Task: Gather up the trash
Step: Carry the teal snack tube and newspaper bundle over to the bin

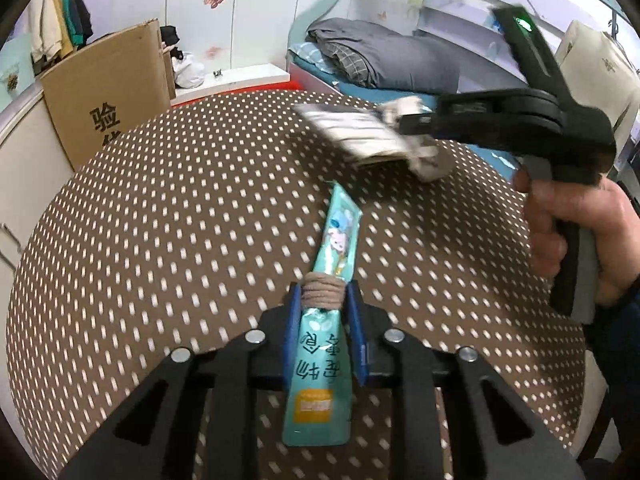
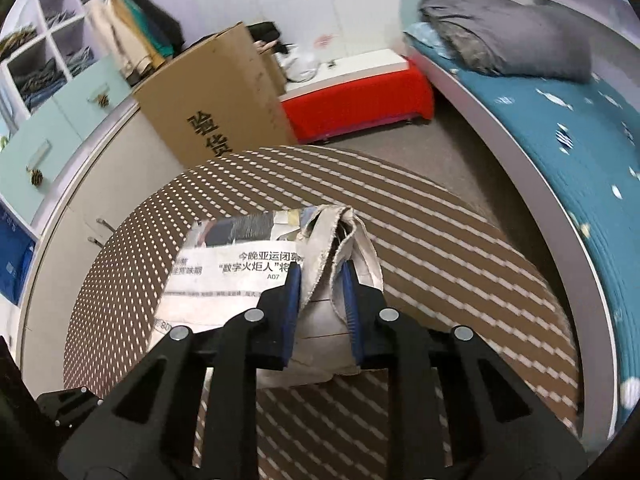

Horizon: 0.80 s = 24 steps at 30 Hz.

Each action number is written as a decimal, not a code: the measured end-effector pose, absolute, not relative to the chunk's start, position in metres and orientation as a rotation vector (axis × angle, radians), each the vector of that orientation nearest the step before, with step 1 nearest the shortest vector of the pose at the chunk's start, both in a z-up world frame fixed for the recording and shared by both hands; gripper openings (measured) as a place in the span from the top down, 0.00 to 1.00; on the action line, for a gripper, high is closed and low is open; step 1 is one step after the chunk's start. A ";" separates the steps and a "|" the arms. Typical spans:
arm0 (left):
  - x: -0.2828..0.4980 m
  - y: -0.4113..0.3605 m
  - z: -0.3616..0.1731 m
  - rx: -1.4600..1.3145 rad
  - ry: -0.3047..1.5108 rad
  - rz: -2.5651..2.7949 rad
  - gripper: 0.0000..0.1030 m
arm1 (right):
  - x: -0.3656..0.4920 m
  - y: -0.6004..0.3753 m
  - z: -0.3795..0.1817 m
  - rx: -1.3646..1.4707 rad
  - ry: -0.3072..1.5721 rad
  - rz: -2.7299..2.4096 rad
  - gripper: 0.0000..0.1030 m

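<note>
Teal wrapper (image 1: 320,360) clamped in left tool (image 1: 323,304), newspaper (image 2: 240,276) pinched in right tool (image 2: 322,280)

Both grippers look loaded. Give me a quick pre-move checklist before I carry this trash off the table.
1. Left gripper shut on teal snack packet: ok.
2. Beige hair tie wrapped round the packet, between the fingers: ok.
3. Right gripper shut on newspaper: ok, though it pinches only a crumpled edge.
4. Newspaper clear of the dotted table: ok, left view shows it lifted.
5. Packet clear of table: cannot tell.
6. Trash bin located: not ok, none in view.
</note>
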<state>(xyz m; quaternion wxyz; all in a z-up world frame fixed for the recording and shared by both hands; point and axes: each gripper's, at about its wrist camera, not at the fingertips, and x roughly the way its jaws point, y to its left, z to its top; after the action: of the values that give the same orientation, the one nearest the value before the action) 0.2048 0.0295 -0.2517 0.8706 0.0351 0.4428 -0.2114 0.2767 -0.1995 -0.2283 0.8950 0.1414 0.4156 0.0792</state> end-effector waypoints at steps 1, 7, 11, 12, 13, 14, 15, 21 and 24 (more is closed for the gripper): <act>0.200 0.031 -0.252 0.056 0.931 -0.432 0.78 | 0.265 -0.210 -0.226 0.303 0.854 0.157 0.79; 0.178 0.031 -0.249 -0.001 0.936 -0.398 0.79 | 0.213 -0.238 -0.221 0.322 0.829 0.166 0.79; 0.165 0.021 -0.241 -0.024 0.924 -0.389 0.79 | 0.187 -0.253 -0.211 0.344 0.793 0.177 0.79; 0.168 0.015 -0.238 -0.027 0.920 -0.386 0.79 | 0.183 -0.256 -0.208 0.347 0.782 0.182 0.79; 0.167 0.010 -0.235 -0.027 0.912 -0.382 0.79 | 0.179 -0.260 -0.203 0.346 0.767 0.183 0.79; 0.167 0.007 -0.231 -0.030 0.906 -0.380 0.79 | 0.172 -0.267 -0.197 0.347 0.746 0.179 0.79; 0.168 0.003 -0.227 -0.036 0.900 -0.380 0.79 | 0.169 -0.271 -0.193 0.352 0.736 0.177 0.79; 0.172 -0.024 -0.199 -0.056 0.849 -0.395 0.79 | 0.148 -0.302 -0.167 0.363 0.657 0.150 0.79; 0.175 -0.044 -0.186 -0.053 0.825 -0.413 0.79 | 0.137 -0.319 -0.157 0.371 0.621 0.125 0.79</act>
<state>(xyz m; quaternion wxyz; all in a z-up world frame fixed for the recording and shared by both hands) 0.1748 -0.0439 -0.1856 0.8952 -0.0258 0.3978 -0.1993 0.1372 -0.3188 -0.1569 0.9334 0.1811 0.3036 0.0611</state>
